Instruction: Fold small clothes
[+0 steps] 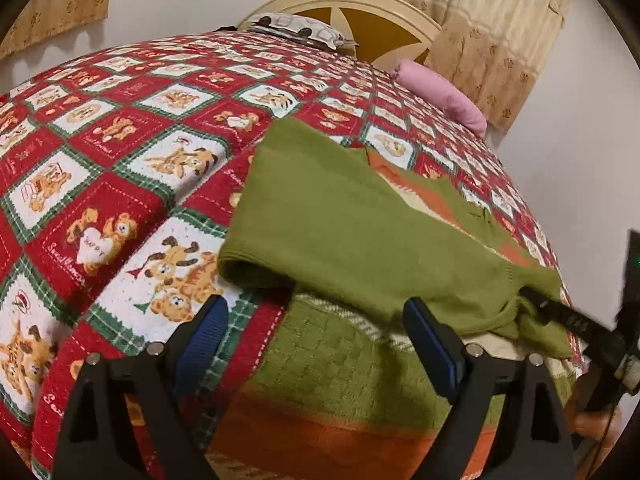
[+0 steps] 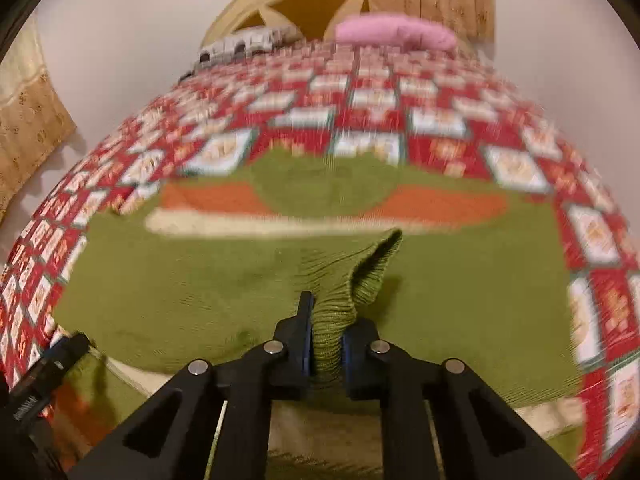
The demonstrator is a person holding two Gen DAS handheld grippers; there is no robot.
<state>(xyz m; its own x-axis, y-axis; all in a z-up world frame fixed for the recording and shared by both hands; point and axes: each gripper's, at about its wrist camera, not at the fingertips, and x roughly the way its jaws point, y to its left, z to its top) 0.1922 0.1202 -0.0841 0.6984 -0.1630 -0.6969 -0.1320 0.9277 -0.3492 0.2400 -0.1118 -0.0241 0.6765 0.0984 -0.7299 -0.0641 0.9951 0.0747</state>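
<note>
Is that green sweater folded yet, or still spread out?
Partly folded: one green sweater sleeve lies across its body, its cuff pinched in the right gripper.

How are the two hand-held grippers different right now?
The left hand-held gripper has its jaws wide apart with nothing between them; the right hand-held gripper is shut on a ribbed edge of the green sweater. The left one hangs over the sweater, not touching it; the right pinches it. Both are black with blue pads.

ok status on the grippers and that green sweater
Left gripper open, empty. Right gripper shut on ribbed cuff of green knit sweater. Sweater part-folded on red patchwork quilt; nothing in the way.
</note>
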